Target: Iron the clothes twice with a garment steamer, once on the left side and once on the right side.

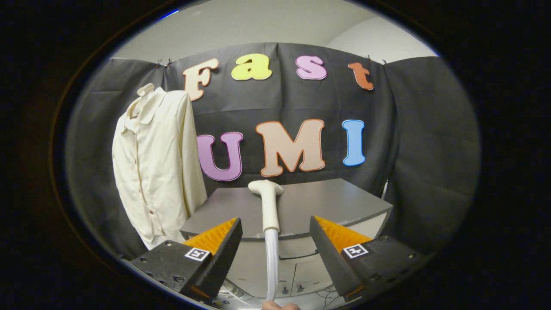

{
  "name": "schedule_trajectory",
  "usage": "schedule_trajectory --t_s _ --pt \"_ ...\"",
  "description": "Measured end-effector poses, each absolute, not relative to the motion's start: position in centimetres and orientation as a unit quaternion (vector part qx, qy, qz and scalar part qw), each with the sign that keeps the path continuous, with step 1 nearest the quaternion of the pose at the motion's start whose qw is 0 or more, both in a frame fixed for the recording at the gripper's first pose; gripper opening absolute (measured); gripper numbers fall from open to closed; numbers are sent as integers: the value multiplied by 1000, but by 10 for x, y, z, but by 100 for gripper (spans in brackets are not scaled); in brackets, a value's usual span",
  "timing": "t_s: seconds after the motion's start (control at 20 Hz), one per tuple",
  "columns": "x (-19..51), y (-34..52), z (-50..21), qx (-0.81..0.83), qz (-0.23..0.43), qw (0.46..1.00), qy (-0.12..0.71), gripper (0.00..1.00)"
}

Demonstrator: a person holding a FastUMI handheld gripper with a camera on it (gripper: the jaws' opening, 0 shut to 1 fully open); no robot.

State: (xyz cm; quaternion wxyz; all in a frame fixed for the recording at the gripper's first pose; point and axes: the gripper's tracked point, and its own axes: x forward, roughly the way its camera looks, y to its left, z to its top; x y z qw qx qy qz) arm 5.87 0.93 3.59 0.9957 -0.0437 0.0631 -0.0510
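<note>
Going from left to right, we count one shirt (pixel 157 163), one steamer head (pixel 267 204) with one hose (pixel 271 267), and one table (pixel 335 204).

The cream shirt hangs upright against the black cloth wall, left of the table and beyond the left finger. We see its collar at the top and a row of small dark buttons running down its front. Its lower hem drops behind the table's left corner.

Next comes the pale steamer head, lying on the grey tabletop with its wide nozzle end pointing away from us toward the wall. Its handle reaches back over the table's near edge, and the translucent ribbed hose runs down from it between the two fingers. At the very bottom, a small part of a hand (pixel 280 306) shows where the hose ends.

The gripper (pixel 275 241) is spread wide, its fingers well apart on either side of the steamer's handle and hose. Neither finger touches the handle, the hose or the table, so it has hold of nothing.

The table's right end runs beyond the right finger, near the cloth wall.
</note>
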Motion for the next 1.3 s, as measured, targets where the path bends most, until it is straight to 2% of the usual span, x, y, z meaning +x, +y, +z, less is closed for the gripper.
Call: schedule_trajectory --t_s 0.55,0.7,0.9,1.05,1.25,1.3 --pt "216 51 52 -19 -20 976 218 97" --pt "243 49 52 -29 -35 970 240 97" --pt "258 30 55 -18 -62 962 266 88" --pt "279 24 38 11 -55 945 322 82" --pt "284 17 25 15 -57 920 387 69" --pt "292 17 23 22 -58 922 381 65"
